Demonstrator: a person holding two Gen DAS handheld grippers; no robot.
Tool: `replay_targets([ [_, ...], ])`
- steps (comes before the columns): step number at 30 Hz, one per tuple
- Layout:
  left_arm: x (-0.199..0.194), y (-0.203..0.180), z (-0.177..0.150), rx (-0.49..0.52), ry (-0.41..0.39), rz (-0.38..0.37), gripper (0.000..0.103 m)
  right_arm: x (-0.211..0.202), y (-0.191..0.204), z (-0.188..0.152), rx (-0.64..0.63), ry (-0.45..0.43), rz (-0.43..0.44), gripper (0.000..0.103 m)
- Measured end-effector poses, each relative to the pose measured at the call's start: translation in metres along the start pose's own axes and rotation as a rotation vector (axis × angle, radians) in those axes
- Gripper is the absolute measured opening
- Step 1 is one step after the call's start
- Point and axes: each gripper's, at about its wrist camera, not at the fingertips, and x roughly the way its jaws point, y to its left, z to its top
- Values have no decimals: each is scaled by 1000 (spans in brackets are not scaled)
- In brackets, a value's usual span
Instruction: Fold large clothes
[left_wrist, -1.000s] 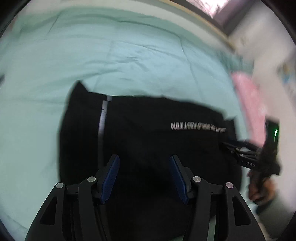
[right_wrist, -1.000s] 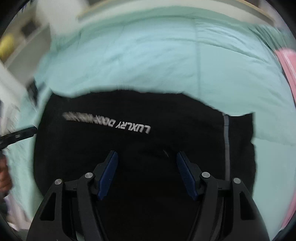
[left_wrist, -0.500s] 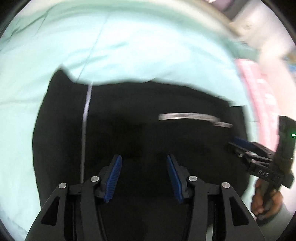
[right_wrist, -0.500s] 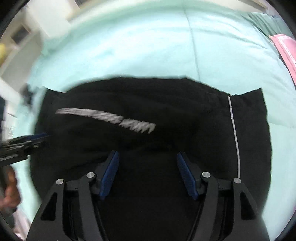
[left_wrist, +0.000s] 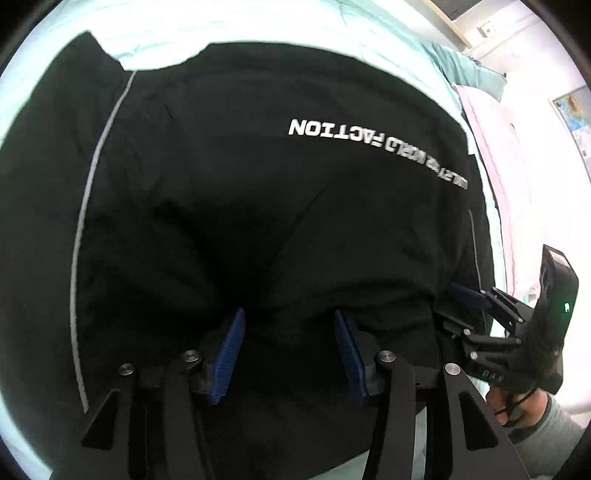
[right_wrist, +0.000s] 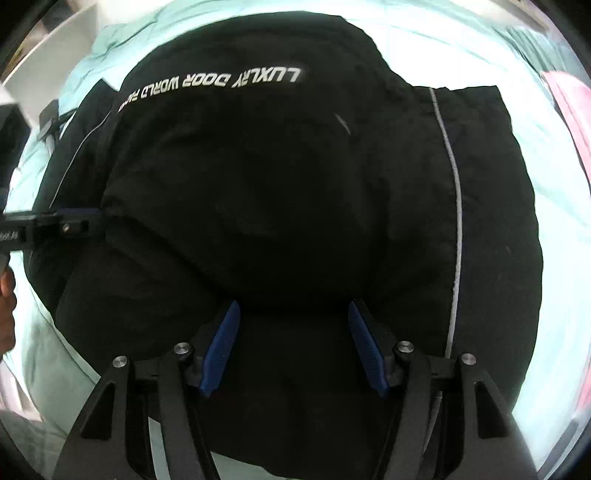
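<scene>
Left wrist view: you look steeply down, very near the black garment (left_wrist: 258, 206).
Right wrist view: same steep look, equally near.
Shared: the garment, its white lettering (right_wrist: 210, 86), the mint bedsheet (left_wrist: 229, 22).

A light green bed cover (left_wrist: 229, 22) lies under it all and shows at twelve o'clock and along both sides in each view. A pink cloth (left_wrist: 495, 162) lies on it at three o'clock in the left view and at the right edge in the right view (right_wrist: 576, 107). A map (left_wrist: 576, 110) hangs on the white wall at two o'clock.
</scene>
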Motion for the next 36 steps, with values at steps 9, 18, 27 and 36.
replay_targets([
  [9, -46, -25, 47, 42, -125, 7, 53, -51, -39, 74, 130, -167, 53, 65],
  [18, 8, -1, 97, -48, 25, 90, 54, 8, -63, 90, 204, 55, 55, 67],
  [27, -127, 55, 54, -29, -192, -6, 72, -94, -118, 27, 297, -141, 170, 69],
  [36, -145, 146, 16, -245, -222, -40, 75, -91, -176, 1, 422, -150, 129, 71],
])
